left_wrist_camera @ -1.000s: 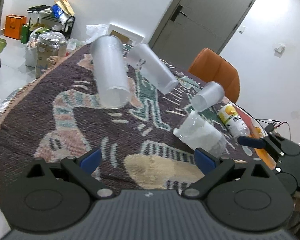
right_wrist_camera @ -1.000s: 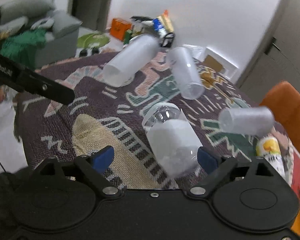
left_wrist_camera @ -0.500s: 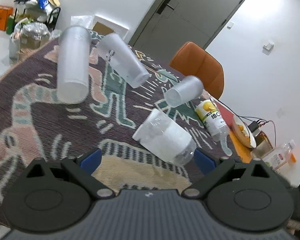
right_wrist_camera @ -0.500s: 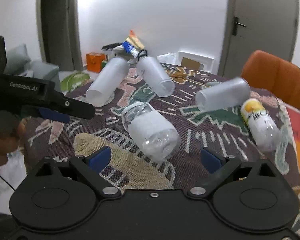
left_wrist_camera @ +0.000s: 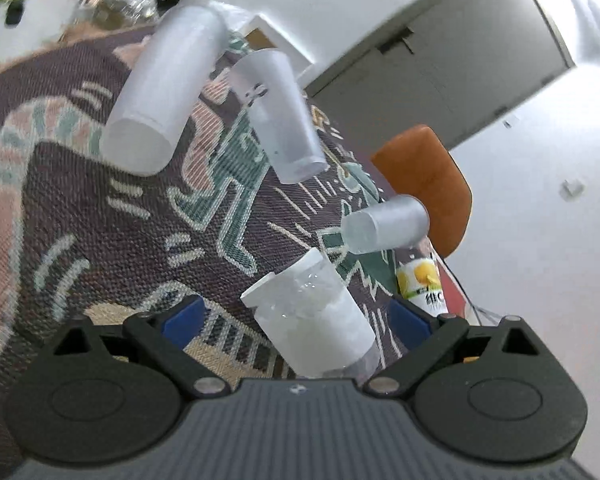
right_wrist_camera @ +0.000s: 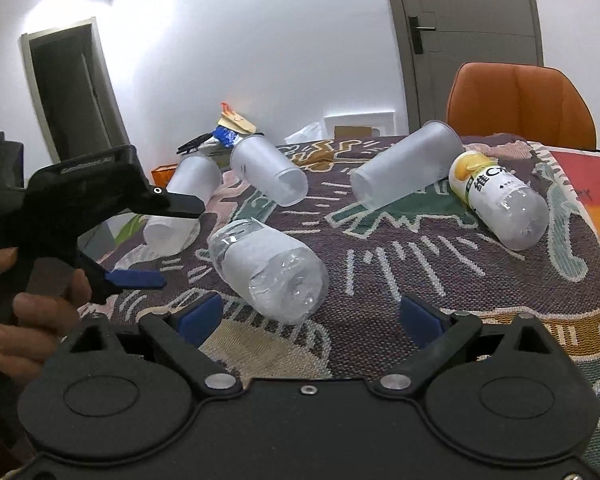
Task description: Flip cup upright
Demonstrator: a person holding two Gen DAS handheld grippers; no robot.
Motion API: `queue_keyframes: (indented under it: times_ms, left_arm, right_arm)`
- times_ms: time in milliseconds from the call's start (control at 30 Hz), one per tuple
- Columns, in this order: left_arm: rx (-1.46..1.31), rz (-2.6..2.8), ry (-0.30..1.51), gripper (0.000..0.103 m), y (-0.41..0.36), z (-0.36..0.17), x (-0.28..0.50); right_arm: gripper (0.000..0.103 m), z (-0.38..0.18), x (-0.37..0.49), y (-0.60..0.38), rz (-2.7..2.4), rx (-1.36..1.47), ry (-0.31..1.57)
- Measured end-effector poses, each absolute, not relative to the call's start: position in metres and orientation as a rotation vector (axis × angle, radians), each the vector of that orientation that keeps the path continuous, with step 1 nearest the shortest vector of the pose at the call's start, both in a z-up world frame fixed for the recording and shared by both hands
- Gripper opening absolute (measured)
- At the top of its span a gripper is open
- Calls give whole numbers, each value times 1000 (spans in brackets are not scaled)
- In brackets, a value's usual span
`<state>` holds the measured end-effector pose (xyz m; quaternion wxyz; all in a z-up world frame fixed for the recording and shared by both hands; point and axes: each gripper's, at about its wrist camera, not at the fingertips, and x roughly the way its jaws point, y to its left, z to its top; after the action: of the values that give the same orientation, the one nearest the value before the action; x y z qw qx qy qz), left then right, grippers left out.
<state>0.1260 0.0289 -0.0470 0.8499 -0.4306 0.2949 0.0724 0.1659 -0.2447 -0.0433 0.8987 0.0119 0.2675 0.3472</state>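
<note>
Both tools gape over three cups (right_wrist_camera: 406, 168), two bottles (right_wrist_camera: 270, 270).

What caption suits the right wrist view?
Open tongs face a toppled clear bottle among three fallen frosted cups on a patterned cloth.

Plain white walls (right_wrist_camera: 260, 40) enclose the room. A grey panelled door with a dark handle (right_wrist_camera: 460, 20) stands shut behind an orange padded chair (right_wrist_camera: 520, 104), which sits at the far edge of the table. A dark open doorway (right_wrist_camera: 68, 92) gapes at the left. Bright light washes the upper wall.
</note>
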Motion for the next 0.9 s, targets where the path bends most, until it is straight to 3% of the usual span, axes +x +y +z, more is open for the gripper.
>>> queue_keyframes:
  times_ms: [200,533,767,900]
  left_arm:
    - [-985,167,636,97,29,-56,144]
    - [-1138,241,603,97,22,-69,158]
    - [-1167,289,652,89,18,-80,172]
    - [-1174,316,647,84,19,-81,177]
  right_arm:
    - [70,-54,176,-251,720,48,573]
    - [69,-74,194,-268,701,126,619]
    - [69,-79,203,-275,703,164,624]
    - [62,-83,210,-274,692,185,638]
